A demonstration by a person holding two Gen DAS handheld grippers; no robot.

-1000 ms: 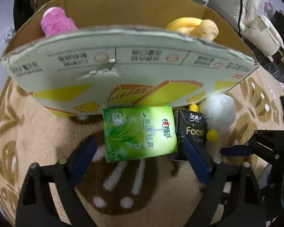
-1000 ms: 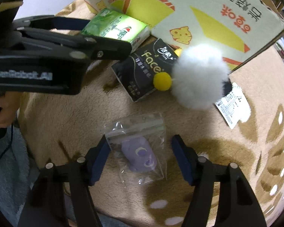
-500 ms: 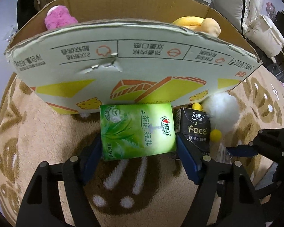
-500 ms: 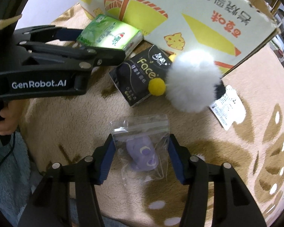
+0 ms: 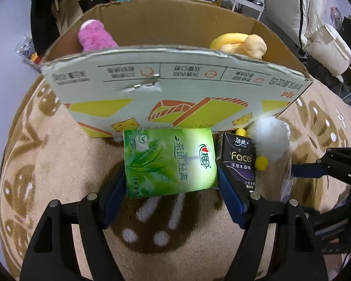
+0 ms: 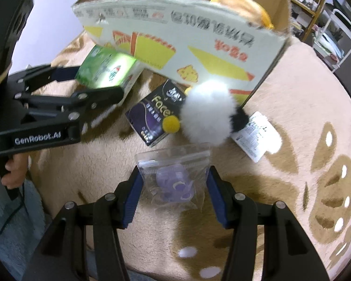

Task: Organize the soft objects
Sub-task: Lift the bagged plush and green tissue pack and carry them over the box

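Note:
My left gripper (image 5: 172,185) is shut on a green tissue pack (image 5: 169,161), its blue pads pressed against both sides; the pack (image 6: 107,70) is held just off the rug in front of the cardboard box (image 5: 175,86). My right gripper (image 6: 174,187) is shut on a clear zip bag (image 6: 175,175) with a small purple toy inside, lifted slightly off the rug. A black "Face" tissue pack (image 5: 239,159) and a white fluffy toy (image 6: 207,117) with yellow pompoms lie beside the box. A pink plush (image 5: 94,37) and a yellow plush (image 5: 238,43) sit inside the box.
The box's front flap (image 6: 175,32) leans out over the rug. A white label tag (image 6: 255,135) lies to the right of the fluffy toy. A hand (image 6: 14,175) holds the left gripper's handle. Shelves and white bedding stand behind the box.
Both grippers closed from open onto their objects. The green pack and the zip bag have risen slightly off the rug, and the right view now takes in more of the box.

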